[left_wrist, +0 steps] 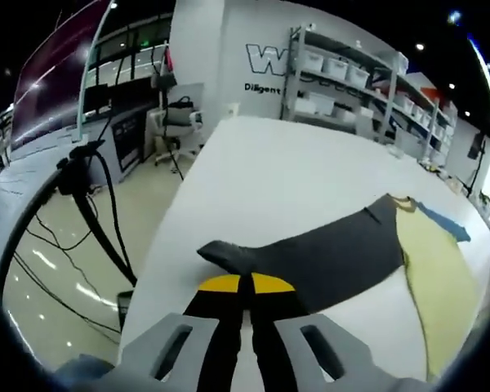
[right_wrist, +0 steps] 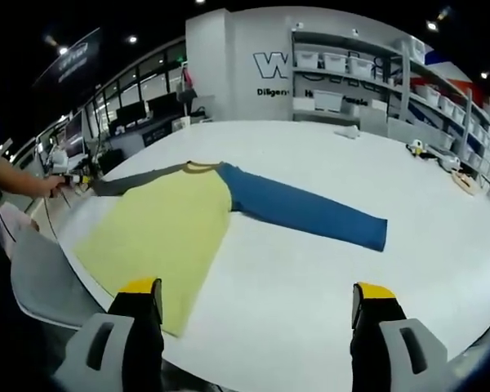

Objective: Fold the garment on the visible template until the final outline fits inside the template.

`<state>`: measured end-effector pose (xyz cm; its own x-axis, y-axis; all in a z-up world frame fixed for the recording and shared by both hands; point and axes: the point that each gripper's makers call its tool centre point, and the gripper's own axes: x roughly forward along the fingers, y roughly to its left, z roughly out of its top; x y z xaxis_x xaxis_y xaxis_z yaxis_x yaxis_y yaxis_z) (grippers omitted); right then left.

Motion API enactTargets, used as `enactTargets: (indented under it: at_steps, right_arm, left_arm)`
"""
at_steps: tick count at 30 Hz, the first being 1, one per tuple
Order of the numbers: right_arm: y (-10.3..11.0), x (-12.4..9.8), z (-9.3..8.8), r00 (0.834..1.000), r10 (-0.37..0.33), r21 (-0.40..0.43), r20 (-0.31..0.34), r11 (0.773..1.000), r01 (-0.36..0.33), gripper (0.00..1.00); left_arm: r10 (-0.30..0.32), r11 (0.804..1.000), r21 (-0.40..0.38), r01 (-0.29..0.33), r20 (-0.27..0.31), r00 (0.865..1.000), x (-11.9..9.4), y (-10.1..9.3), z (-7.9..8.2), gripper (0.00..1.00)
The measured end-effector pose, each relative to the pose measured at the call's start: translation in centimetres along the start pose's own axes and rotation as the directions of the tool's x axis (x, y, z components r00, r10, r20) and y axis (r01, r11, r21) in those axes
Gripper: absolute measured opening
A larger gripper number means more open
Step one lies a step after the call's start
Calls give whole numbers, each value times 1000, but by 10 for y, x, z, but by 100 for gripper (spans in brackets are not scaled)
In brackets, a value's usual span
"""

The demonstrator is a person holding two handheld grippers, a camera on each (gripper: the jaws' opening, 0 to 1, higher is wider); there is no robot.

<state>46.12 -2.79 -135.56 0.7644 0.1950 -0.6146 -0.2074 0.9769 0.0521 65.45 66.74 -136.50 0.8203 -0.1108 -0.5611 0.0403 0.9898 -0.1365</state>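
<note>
We cannot tell whether the left gripper (left_wrist: 245, 286) pinches the grey sleeve (left_wrist: 310, 261); its cuff end vanishes behind the tips. At four o'clock the yellow body (left_wrist: 441, 286) runs off-frame. No template outline is discernible on the bench (right_wrist: 327, 269).

The left gripper view sits low and close over the surface (left_wrist: 253, 171) at the garment's (left_wrist: 335, 257) grey sleeve, while the right gripper view looks from farther back across the same garment (right_wrist: 171, 220) (both face the shelving).

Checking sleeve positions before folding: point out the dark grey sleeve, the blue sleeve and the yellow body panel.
dark grey sleeve (left_wrist: 327, 257): left gripper view, mid-sleeve.
blue sleeve (right_wrist: 306, 208): right gripper view, mid-sleeve.
yellow body panel (right_wrist: 163, 233): right gripper view, centre of the panel.
</note>
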Motion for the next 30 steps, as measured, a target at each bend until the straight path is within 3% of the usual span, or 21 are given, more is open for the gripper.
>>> enactTargets:
  at_steps: [10,16,20,23,30]
  right_arm:
    - [1,7,10,999,25,-5,33,1000,-25,96]
    - [8,9,16,996,67,-31,65,997,-65,98]
    - [17,8,20,991,108,-77,77,992,-102,99]
    - [26,7,25,983,153,-128,96,982,-141,98]
    - [38,6,33,969,216,-196,117,962,-191,99]
  left_arm:
    - [-116,993,-13,118,67,991,-6,-40,41,0]
    - [-172,985,-4,172,67,983,-13,-67,59,0]
    - [-210,978,23,209,81,974,-22,-88,71,0]
    - [-253,967,5,254,107,961,-32,-109,86,0]
    - [-327,945,48,324,117,938,-47,-147,108,0]
